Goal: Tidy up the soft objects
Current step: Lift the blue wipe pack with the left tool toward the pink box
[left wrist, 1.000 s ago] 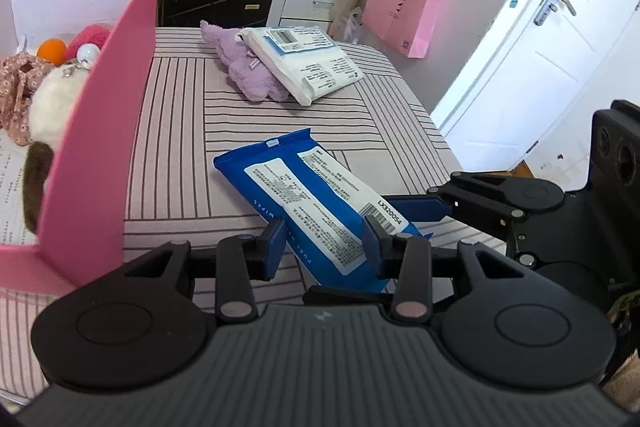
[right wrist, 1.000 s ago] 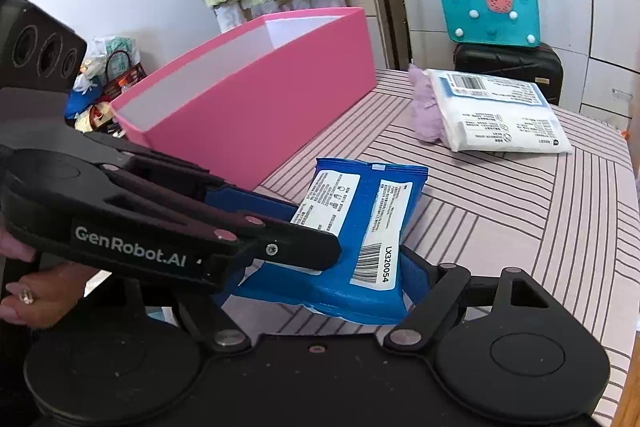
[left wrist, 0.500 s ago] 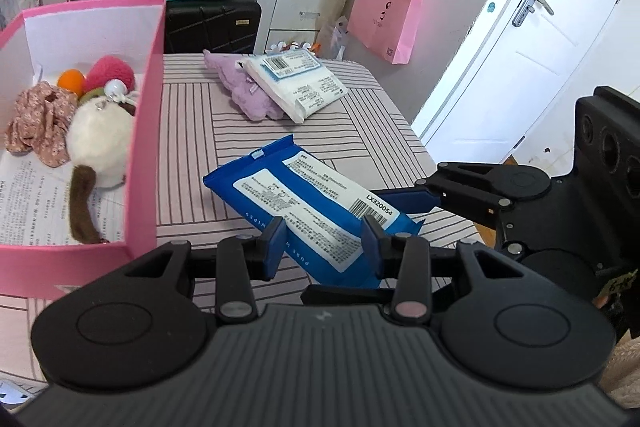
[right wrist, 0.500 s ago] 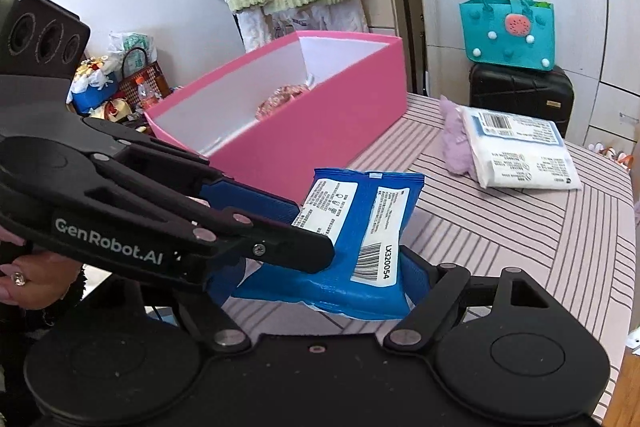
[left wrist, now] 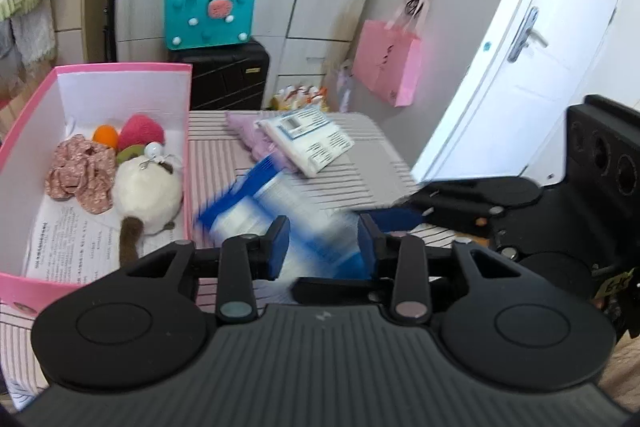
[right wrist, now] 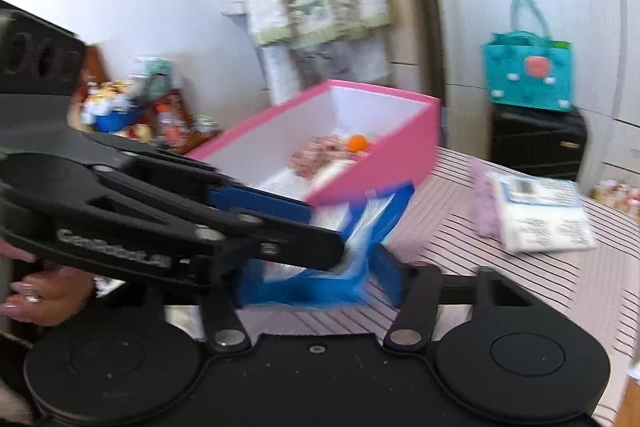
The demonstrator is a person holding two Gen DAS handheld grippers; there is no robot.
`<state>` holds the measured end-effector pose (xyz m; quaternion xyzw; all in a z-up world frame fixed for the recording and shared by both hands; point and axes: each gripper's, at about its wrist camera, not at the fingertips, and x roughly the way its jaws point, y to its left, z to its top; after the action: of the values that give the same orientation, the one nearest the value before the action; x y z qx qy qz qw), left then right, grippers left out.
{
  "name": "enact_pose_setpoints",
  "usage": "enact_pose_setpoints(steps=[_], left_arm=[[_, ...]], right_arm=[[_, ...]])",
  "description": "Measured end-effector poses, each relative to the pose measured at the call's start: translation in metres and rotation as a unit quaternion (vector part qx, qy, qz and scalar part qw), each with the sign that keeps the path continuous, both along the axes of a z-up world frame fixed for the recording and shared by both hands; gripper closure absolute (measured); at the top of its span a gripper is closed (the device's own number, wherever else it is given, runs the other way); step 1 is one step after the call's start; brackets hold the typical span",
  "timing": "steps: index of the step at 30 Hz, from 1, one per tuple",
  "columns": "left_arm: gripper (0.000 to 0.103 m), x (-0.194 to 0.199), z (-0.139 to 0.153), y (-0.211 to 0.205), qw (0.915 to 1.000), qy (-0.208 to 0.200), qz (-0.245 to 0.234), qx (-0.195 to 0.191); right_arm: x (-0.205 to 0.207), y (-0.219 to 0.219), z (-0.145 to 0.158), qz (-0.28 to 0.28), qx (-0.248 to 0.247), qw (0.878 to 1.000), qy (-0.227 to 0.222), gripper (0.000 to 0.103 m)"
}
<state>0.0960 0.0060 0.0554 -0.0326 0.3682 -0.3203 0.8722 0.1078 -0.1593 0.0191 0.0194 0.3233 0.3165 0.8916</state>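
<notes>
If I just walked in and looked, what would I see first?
First you'd notice the blue wipes pack, blurry because it is moving, pinched between the fingers of both the left gripper and the right gripper above the striped table. Next is the bright pink box on the left, with a white plush toy and other soft things inside. Farther back on the table lies a white wipes pack.

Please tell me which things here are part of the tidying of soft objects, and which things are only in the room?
Part of the job:
- blue wipes pack, held between both grippers
- pink box with soft toys inside
- white wipes pack and purple plush on the striped table

Only lying about:
- teal bag
- black suitcase
- pink paper bag
</notes>
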Motion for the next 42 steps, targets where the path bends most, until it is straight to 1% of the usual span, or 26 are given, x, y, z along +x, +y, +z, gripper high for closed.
enact_pose_setpoints(steps=[1,2,3,4,8,11,13,16,22,25,29,30,31,35,38,42], left_arm=[[0.071,0.003,0.002,0.002,0.9999,0.006,-0.006,-0.009],[0.071,0.006,0.004,0.005,0.9999,0.006,-0.006,-0.012],[0.071,0.007,0.005,0.008,0.9999,0.004,0.001,-0.011],[0.071,0.011,0.004,0.010,0.9999,0.004,0.010,-0.010],[0.071,0.019,-0.009,0.019,0.9995,0.016,0.027,-0.009],[0.071,0.014,-0.017,0.022,0.9996,0.018,0.022,0.003],[0.071,0.011,-0.021,0.024,0.9995,0.023,0.013,0.014],[0.071,0.007,-0.030,0.023,0.9989,0.030,0.008,0.035],[0.062,-0.005,-0.046,0.031,0.9977,0.047,0.005,0.048],[0.060,-0.011,-0.056,0.037,0.9957,0.064,0.010,0.066],[0.053,-0.013,-0.071,0.045,0.9928,0.087,0.012,0.082],[0.053,-0.013,-0.077,0.047,0.9918,0.095,0.013,0.085],[0.053,-0.011,-0.083,0.048,0.9905,0.105,0.018,0.086],[0.052,-0.008,-0.098,0.050,0.9877,0.133,0.021,0.079],[0.048,-0.012,-0.104,0.050,0.9870,0.135,0.016,0.086],[0.046,-0.015,-0.107,0.047,0.9866,0.137,0.016,0.087]], right_arm=[[0.003,0.005,0.002,0.017,0.009,1.000,0.005,0.044],[0.005,0.009,0.004,0.018,0.008,1.000,0.005,0.045],[0.010,0.012,0.005,0.015,0.007,1.000,0.000,0.048],[0.015,0.013,0.004,0.016,0.002,1.000,-0.001,0.048],[0.031,0.010,-0.006,-0.003,-0.015,1.000,0.021,0.047],[0.030,0.006,-0.018,-0.008,-0.028,0.999,0.033,0.047],[0.026,0.003,-0.024,0.001,-0.043,0.998,0.037,0.046],[0.019,0.003,-0.030,0.011,-0.070,0.997,0.030,0.044],[0.029,0.001,-0.037,0.016,-0.090,0.995,0.026,0.043],[0.036,-0.001,-0.043,0.023,-0.085,0.996,0.021,0.042],[0.047,-0.004,-0.053,0.039,-0.075,0.996,0.021,0.041],[0.049,-0.004,-0.055,0.041,-0.072,0.996,0.021,0.037],[0.053,-0.005,-0.057,0.041,-0.066,0.997,0.027,0.032],[0.070,-0.010,-0.063,0.043,-0.037,0.997,0.058,0.032],[0.076,-0.008,-0.067,0.040,-0.046,0.996,0.063,0.032],[0.082,-0.004,-0.076,0.046,-0.055,0.994,0.079,0.032]])
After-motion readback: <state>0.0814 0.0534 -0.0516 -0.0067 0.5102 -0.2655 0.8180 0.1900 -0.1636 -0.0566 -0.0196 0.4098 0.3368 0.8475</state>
